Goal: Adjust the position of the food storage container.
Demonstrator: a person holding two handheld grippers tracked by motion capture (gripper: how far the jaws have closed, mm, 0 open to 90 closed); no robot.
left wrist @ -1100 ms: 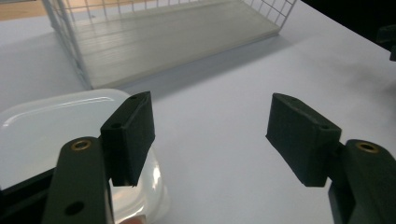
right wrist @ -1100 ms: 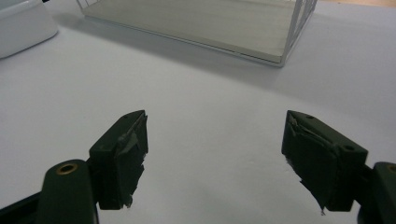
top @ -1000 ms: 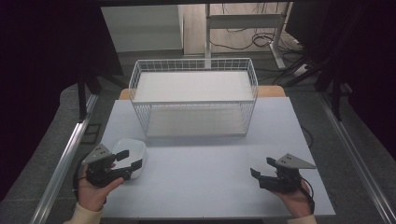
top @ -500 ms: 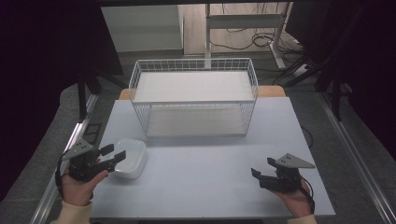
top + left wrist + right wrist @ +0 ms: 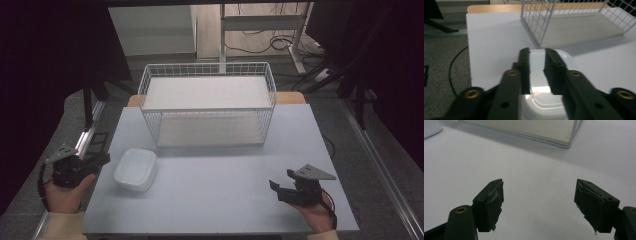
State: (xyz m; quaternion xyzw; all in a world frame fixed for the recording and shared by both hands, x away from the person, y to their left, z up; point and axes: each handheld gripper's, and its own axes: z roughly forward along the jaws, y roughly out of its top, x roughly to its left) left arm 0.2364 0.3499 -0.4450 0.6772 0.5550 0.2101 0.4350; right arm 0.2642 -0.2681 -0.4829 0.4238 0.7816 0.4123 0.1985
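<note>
Left tongs (image 5: 95,161) have pulled back off the counter's (image 5: 225,170) left edge, jaws narrowly parted, empty. Dish (image 5: 135,169) now sits released near the front-left corner, in front of the basket (image 5: 207,107); placement looks finished. Right tongs (image 5: 280,190) wide open, empty, front-right.

You are sitting at a pale grey table (image 5: 220,200) with a strip of wood edge (image 5: 290,97) showing at its far side. Grey carpet (image 5: 380,165) is covering the floor around it. Metal rails (image 5: 87,137) are running along the floor on both sides. Beyond the table, a desk frame (image 5: 260,20) is standing on a light wood floor, with dark cables (image 5: 260,47) lying under it. Black curtains (image 5: 50,50) are hanging left and right. Soft light is falling from above.
</note>
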